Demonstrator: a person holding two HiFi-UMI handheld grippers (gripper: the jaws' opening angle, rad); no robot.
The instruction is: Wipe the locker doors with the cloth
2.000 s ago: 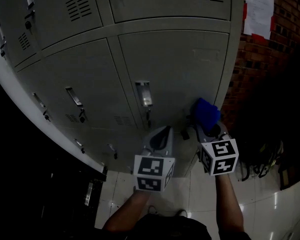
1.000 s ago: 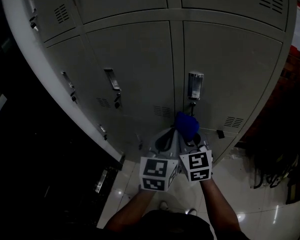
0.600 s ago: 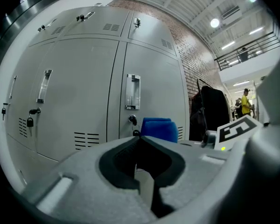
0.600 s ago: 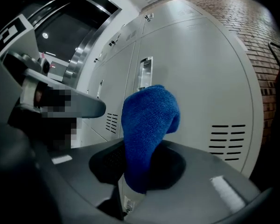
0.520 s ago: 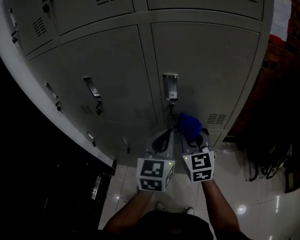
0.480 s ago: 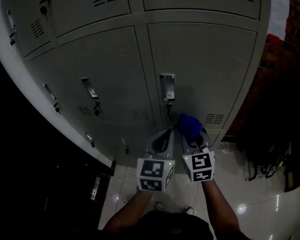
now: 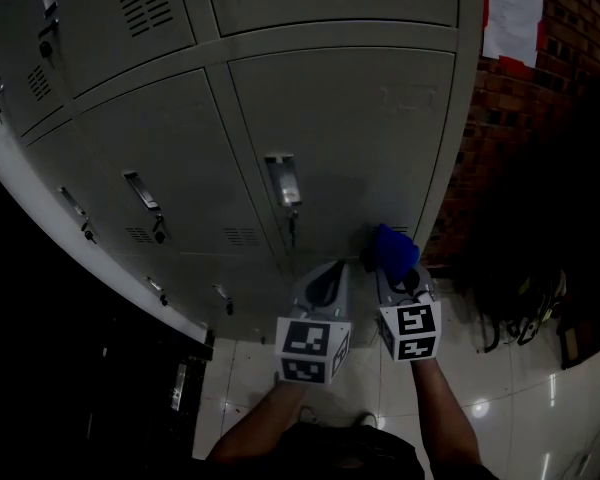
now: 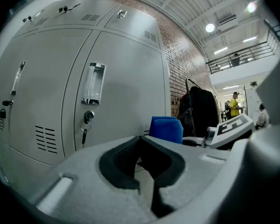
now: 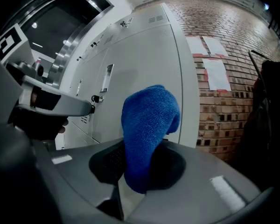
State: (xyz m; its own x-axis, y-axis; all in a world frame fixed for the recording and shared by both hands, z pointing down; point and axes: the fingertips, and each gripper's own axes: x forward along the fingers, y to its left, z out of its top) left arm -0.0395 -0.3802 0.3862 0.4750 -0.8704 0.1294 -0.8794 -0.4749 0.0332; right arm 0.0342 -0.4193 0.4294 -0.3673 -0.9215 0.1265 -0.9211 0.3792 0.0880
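Right gripper (image 7: 398, 273) clamped on blue cloth (image 7: 393, 250), below-right of door handle (image 7: 283, 180). Left gripper (image 7: 323, 286) closed, empty. Best press cloth flat to locker door (image 7: 350, 118) and overlap strokes toward handle.

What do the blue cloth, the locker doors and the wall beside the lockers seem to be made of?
The blue cloth is probably microfibre or terry, matte: its surface shows a fine fuzzy nap. The locker doors are likely painted sheet metal, pale grey and smooth with a slight sheen; the punched vent slots suggest it. The wall is exposed red brick, rough, with visible mortar joints.
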